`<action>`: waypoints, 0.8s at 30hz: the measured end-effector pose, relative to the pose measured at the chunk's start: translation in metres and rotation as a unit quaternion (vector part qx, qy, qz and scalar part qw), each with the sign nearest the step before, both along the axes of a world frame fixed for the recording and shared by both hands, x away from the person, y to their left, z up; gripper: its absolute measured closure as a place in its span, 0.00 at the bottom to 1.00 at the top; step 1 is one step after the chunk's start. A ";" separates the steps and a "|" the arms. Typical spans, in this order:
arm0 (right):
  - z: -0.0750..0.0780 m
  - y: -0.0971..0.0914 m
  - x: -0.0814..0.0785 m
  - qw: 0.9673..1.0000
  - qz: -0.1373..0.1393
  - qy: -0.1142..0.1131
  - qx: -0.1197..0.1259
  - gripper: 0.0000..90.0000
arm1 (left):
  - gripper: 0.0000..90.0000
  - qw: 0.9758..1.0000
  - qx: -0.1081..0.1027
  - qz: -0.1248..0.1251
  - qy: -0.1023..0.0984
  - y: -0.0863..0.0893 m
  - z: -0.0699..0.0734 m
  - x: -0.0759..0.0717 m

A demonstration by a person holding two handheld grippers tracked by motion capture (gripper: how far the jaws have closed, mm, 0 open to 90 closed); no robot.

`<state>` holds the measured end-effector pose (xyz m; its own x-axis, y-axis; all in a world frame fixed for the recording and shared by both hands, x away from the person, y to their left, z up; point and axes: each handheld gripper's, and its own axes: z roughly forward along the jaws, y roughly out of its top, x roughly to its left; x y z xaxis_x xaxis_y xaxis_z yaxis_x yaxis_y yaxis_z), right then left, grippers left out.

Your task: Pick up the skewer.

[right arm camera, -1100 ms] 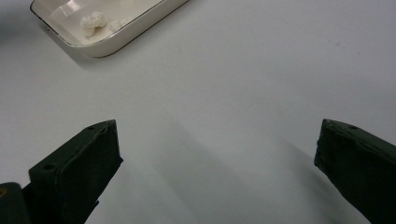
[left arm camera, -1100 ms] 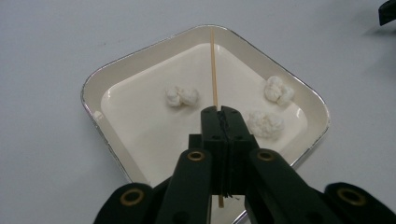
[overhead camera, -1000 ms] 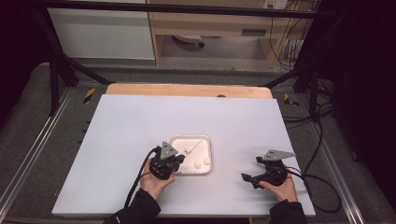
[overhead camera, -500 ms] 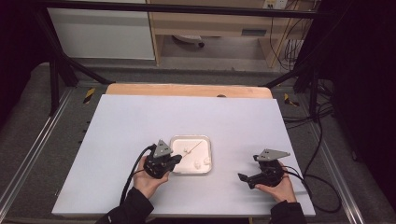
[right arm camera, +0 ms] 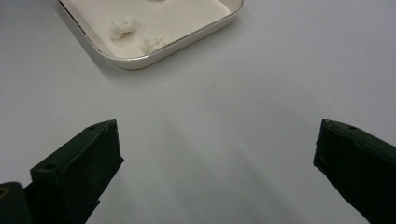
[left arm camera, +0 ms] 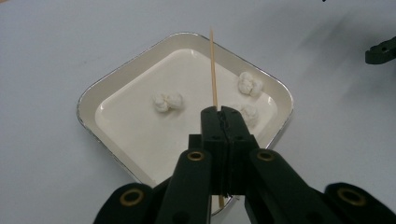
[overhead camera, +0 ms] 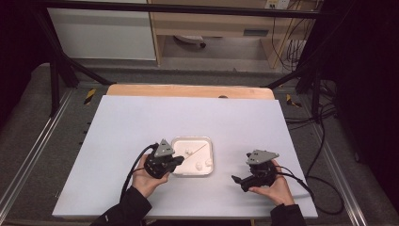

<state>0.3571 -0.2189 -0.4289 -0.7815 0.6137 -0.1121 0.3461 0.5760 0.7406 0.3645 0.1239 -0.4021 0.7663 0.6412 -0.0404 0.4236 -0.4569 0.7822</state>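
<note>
on the left, we are holding a thin wooden skewer [left arm camera: 213,70] clamped in the left gripper [left arm camera: 222,114], its tip reaching out over the square white tray [overhead camera: 174,143] at mid-table, where three small white lumps [left arm camera: 168,101] are lying apart; we are judging the step to be lining up the skewer, and the next move is calling for a steady aim at one lump. to the right, the right gripper [overhead camera: 241,181] is waiting with jaws wide apart and empty over the bare white table [overhead camera: 244,122], near the tray, with nothing blocking the way.

Thin wooden skewer [left arm camera: 213,70] slanting over white square tray [left arm camera: 93,100], three white lumps [left arm camera: 168,101] inside
</note>
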 end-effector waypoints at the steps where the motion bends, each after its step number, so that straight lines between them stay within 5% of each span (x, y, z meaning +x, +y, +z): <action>1: 0.000 0.000 0.000 1.000 0.000 0.000 0.000 0.02 | 0.99 1.000 0.002 -0.003 0.000 -0.001 0.000 0.000; 13: 0.010 0.020 0.001 0.997 0.030 -0.034 -0.057 0.03 | 0.99 0.999 0.023 -0.032 -0.001 -0.016 0.004 0.004; 24: 0.016 0.035 -0.002 0.990 0.064 -0.066 -0.103 0.06 | 0.99 0.997 0.036 -0.065 -0.003 -0.037 0.006 0.002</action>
